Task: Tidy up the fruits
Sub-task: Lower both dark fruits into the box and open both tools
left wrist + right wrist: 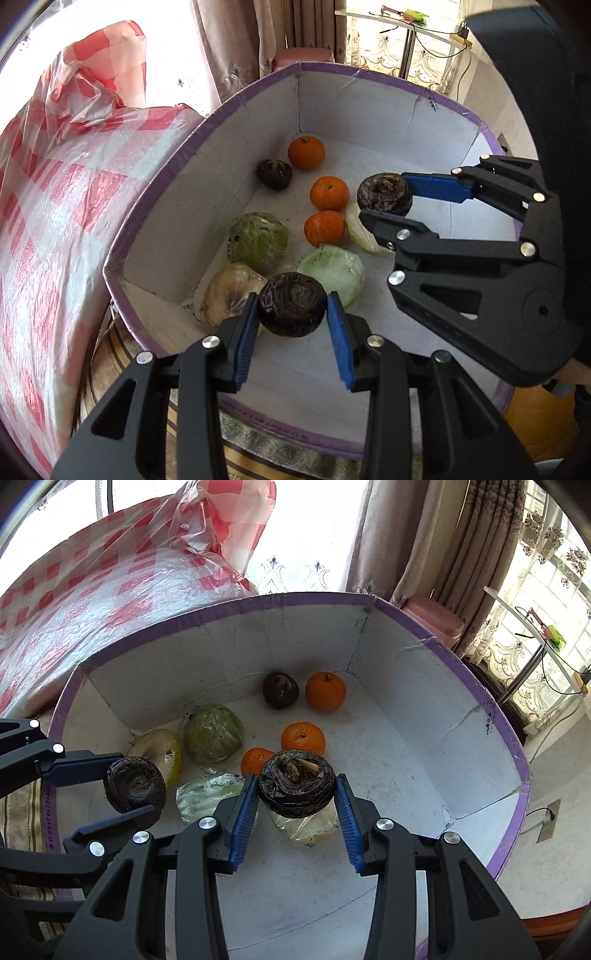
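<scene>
A white box with a purple rim [177, 155] [221, 607] holds three oranges [329, 192] [303, 738], a loose dark water chestnut [274, 174] [280, 689] and several wrapped green and pale vegetables [258, 240] [213, 733]. My left gripper [291, 314] [133, 788] is shut on a dark water chestnut [291, 301] [135, 781] above the box's near left corner. My right gripper [386, 199] [297, 794] is shut on a second dark water chestnut [384, 190] [295, 782] over the middle, just above the oranges and a wrapped vegetable.
A bulky thing covered in red-and-white checked plastic [55, 206] [92, 590] presses against the box's left side. A striped cloth [110, 354] lies under the box. Curtains, a pink stool [303, 57] and a glass table [406, 22] stand beyond it.
</scene>
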Tool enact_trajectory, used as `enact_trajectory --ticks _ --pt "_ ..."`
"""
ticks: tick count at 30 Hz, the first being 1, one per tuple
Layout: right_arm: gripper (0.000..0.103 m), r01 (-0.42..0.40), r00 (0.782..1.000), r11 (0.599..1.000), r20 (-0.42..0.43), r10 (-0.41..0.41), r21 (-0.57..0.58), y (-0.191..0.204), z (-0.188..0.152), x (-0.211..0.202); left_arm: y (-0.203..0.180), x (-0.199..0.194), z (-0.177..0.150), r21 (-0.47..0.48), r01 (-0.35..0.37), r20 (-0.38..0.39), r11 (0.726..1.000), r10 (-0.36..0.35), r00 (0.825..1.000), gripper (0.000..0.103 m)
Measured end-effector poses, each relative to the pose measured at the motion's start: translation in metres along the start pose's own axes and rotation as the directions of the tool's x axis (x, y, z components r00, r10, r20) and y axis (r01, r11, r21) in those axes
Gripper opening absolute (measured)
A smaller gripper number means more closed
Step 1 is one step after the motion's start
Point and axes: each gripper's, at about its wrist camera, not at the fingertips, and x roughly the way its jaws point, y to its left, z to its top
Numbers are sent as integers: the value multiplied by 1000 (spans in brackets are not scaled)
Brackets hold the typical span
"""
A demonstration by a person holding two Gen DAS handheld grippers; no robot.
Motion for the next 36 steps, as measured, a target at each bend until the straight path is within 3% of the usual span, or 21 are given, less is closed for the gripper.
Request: enact_trajectory --ticks 11,20,29,32,34,36 --pt "41 39 999 999 -26 -39 -19 3 2 5 -4 9 -1 24 -55 -15 998 56 998 38" --pt "44 47 998 999 -30 -47 -16 3 1 6 -5 7 -2 24 -56 -9 998 56 998 39" --pt "61 55 998 998 -19 -55 -8 2 2 3 1 6 -2 7 -31 1 1000 31 1000 43" --pt "72 57 998 998 -2 -57 1 2 3 -1 2 3 -2 -5 -19 16 1000 19 1000 50" --pt "74 61 998 998 8 -61 11 1 3 -3 3 1 -3 -14 -18 29 1000 19 999 51" --pt "75 62 998 998 13 -62 27 -2 2 -4 5 -4 -4 -25 -18 47 1000 19 999 60"
